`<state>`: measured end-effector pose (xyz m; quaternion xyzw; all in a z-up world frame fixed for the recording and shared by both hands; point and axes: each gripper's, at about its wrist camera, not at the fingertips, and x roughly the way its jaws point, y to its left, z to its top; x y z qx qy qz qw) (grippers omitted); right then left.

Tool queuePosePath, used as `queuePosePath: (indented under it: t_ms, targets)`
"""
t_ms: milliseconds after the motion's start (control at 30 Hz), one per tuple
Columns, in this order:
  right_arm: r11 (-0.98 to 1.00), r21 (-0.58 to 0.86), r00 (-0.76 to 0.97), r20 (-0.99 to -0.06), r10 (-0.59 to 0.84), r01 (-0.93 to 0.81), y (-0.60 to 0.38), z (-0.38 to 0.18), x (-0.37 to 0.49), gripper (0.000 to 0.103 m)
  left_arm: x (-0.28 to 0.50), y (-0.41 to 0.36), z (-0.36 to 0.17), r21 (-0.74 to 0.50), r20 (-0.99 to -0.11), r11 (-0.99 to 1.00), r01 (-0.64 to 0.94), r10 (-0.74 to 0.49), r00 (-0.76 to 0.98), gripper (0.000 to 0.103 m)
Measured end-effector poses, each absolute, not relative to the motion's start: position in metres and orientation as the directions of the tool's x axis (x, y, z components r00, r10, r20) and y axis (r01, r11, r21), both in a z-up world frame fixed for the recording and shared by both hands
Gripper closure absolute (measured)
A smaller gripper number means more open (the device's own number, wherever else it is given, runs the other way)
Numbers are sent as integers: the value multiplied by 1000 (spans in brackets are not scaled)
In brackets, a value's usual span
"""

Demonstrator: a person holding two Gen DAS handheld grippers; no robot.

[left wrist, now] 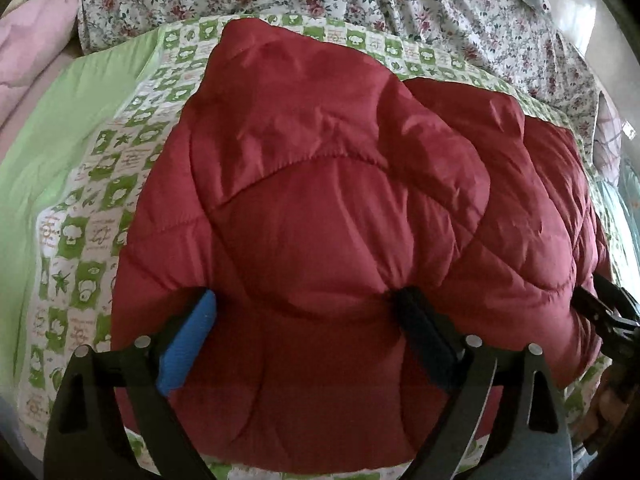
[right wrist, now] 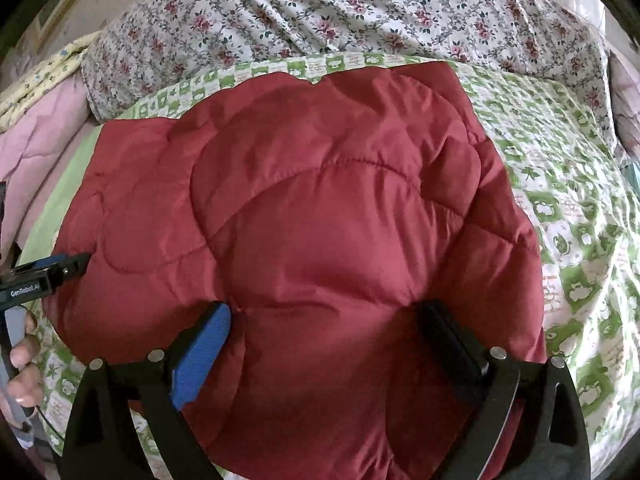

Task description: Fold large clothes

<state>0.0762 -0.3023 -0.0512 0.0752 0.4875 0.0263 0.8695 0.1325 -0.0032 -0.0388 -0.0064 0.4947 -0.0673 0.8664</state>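
A red quilted padded jacket (left wrist: 340, 200) lies folded in a thick bundle on the bed; it also fills the right wrist view (right wrist: 320, 220). My left gripper (left wrist: 306, 300) has its jaws wide apart, pressed into the jacket's near edge, with the padded fabric bulging between the blue pad (left wrist: 188, 344) and the black finger. My right gripper (right wrist: 326, 312) stands the same way on the jacket's near right part. Each gripper shows at the edge of the other's view: the right one (left wrist: 600, 312) and the left one (right wrist: 60, 268).
The jacket rests on a green-and-white patterned cover (right wrist: 560, 220). A floral quilt (right wrist: 320, 12) lies bunched behind it. Pink bedding (left wrist: 28, 64) is piled at the far left. The person's fingers (right wrist: 24, 360) show at the lower left.
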Motion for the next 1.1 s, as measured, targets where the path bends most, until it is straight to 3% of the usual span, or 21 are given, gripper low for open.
queuePosePath:
  t_ms: [333, 633, 833, 1100]
  targets:
    - [987, 158, 583, -801, 136, -14, -288, -15, 88, 9, 135, -4, -38, -62, -857, 992, 114, -111, 503, 8]
    - [981, 185, 514, -847, 132, 53, -314, -56, 139, 8, 137, -3, -37, -63, -859, 991, 119, -115, 499, 8]
    - [982, 180, 520, -844, 130, 47, -313, -56, 136, 7, 140, -4, -5, -83, -816, 989, 119, -137, 562, 10]
    - [976, 213, 568, -809, 149, 48, -318, -28, 117, 11, 166, -2, -35, -62, -852, 992, 109, -109, 512, 9]
